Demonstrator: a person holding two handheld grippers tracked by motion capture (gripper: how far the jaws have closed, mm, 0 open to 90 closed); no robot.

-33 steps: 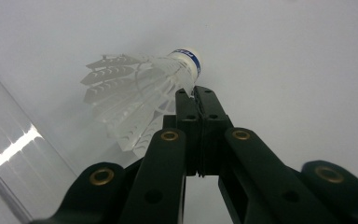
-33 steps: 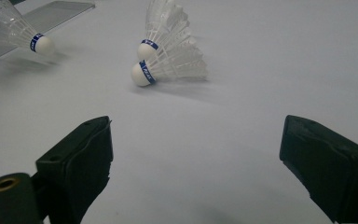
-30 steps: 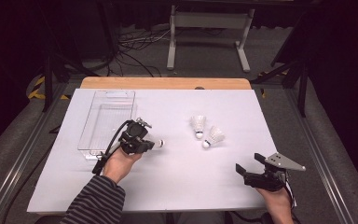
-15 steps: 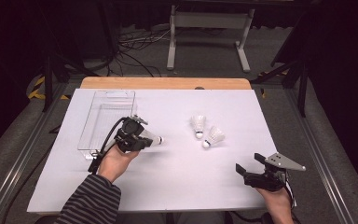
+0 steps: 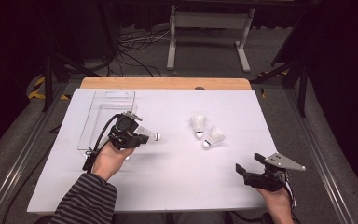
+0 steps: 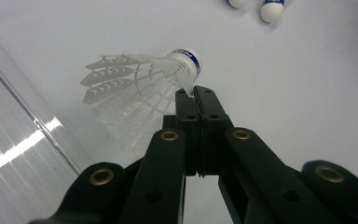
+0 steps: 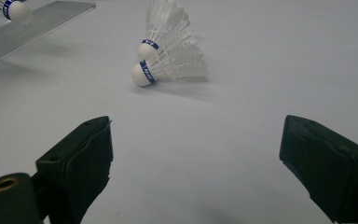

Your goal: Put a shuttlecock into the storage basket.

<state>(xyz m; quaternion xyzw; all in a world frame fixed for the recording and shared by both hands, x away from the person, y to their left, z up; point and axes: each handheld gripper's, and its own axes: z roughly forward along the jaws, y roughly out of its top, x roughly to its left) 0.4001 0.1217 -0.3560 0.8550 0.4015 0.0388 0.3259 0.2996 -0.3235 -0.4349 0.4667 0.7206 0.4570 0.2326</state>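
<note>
White-covered table (image 5: pixel 168 186), dark room behind: left gripper (image 5: pixel 137 139) pinches a shuttlecock (image 5: pixel 148 134) by its feather skirt, just right of the clear tray (image 5: pixel 103 106). Two more shuttlecocks (image 5: pixel 206 130) lie well right of the tray. Right gripper (image 5: pixel 248 164) idles w/ jaws wide. Step: carrying; next prob. swing over the tray & release.
</note>
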